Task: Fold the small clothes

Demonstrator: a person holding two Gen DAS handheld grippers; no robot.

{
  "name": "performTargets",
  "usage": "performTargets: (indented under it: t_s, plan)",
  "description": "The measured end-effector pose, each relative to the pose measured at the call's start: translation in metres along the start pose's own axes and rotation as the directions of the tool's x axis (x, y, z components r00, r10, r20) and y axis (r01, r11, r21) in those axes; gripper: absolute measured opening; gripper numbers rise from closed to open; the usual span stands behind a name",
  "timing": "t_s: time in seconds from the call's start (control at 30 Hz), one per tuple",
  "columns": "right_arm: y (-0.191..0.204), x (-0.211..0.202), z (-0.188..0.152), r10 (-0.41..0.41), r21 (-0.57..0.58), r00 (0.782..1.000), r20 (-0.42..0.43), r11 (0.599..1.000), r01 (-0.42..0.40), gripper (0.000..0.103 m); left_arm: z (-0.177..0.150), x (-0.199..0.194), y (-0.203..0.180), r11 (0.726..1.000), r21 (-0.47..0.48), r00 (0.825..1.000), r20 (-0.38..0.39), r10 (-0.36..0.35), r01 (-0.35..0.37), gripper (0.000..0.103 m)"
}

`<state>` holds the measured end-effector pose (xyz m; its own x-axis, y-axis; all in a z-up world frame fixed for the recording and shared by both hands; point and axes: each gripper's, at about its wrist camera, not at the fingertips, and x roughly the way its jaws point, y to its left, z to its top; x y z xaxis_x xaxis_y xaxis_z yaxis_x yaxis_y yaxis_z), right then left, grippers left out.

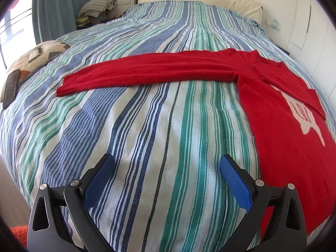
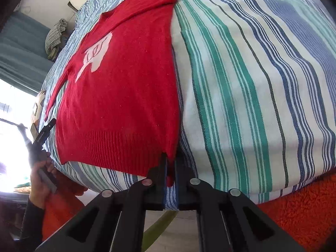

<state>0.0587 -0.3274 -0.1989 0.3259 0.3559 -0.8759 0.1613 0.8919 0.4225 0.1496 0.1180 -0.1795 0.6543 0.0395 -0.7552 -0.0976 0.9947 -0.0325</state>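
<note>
Two claws at work over a red knitted sweater (image 1: 279,113) spread flat on the striped blue-green bedspread (image 1: 147,126). Right claw (image 2: 170,168) pinched shut on the near hem corner; left claw (image 1: 167,180) wide open, holding nothing, hovering above bare bedspread. Sleeve (image 1: 147,71) stretched leftward, far of the left claw, nearer to it than to the right.

Red knit sweater (image 1: 279,113) with a pale chest design lies flat on the striped bed (image 1: 147,126), one long sleeve (image 1: 147,71) stretched sideways.
</note>
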Motion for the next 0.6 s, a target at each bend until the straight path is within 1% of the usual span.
performTargets:
  t_s: [0.03,0.07,0.1,0.17,0.2,0.27,0.33,0.37,0.43,0.5,0.6]
  plan:
    - [0.001,-0.003,-0.001,-0.005,-0.006,1.0,0.008,1.0,0.005,0.014,0.0,0.0,0.0,1.0,0.002,1.0,0.0,-0.003,0.003,0.101]
    - [0.003,-0.007,-0.002,-0.016,-0.011,1.0,0.021,1.0,0.016,0.021,0.0,-0.001,0.0,1.0,0.001,1.0,0.0,-0.006,0.006,0.101]
    - [0.005,-0.013,-0.002,-0.033,-0.015,0.999,0.041,0.999,0.034,0.025,0.001,-0.001,0.001,1.0,-0.003,1.0,0.0,-0.009,0.009,0.101]
    - [0.007,-0.032,-0.004,-0.093,-0.013,0.988,0.119,0.995,0.096,0.034,0.002,-0.002,0.004,1.0,-0.016,1.0,-0.001,-0.016,0.016,0.101]
    - [0.006,-0.043,-0.005,-0.135,-0.002,0.975,0.175,0.99,0.138,0.036,0.003,-0.003,0.005,1.0,-0.023,1.0,0.001,-0.021,0.021,0.101]
    - [0.001,-0.065,-0.007,-0.199,0.037,0.939,0.281,0.98,0.197,0.045,0.005,-0.005,0.007,0.999,-0.038,0.999,0.008,-0.033,0.033,0.101]
    - [-0.006,-0.081,-0.007,-0.245,0.08,0.902,0.356,0.969,0.232,0.049,0.007,-0.006,0.009,0.998,-0.051,0.999,0.016,-0.044,0.045,0.101]
    - [-0.009,-0.085,-0.006,-0.26,0.095,0.888,0.38,0.966,0.242,0.049,0.008,-0.006,0.009,0.997,-0.057,0.999,0.018,-0.047,0.048,0.101]
    - [-0.013,-0.089,-0.005,-0.276,0.113,0.871,0.407,0.961,0.252,0.049,0.008,-0.006,0.009,0.997,-0.061,0.999,0.016,-0.05,0.051,0.101]
    - [-0.014,-0.087,-0.002,-0.281,0.113,0.869,0.408,0.96,0.257,0.049,0.006,-0.006,0.007,0.997,-0.052,0.999,0.012,-0.05,0.051,0.101]
    - [-0.011,-0.082,0.0,-0.267,0.09,0.873,0.408,0.963,0.252,0.049,0.003,-0.007,0.004,0.998,-0.036,0.999,0.013,-0.052,0.052,0.101]
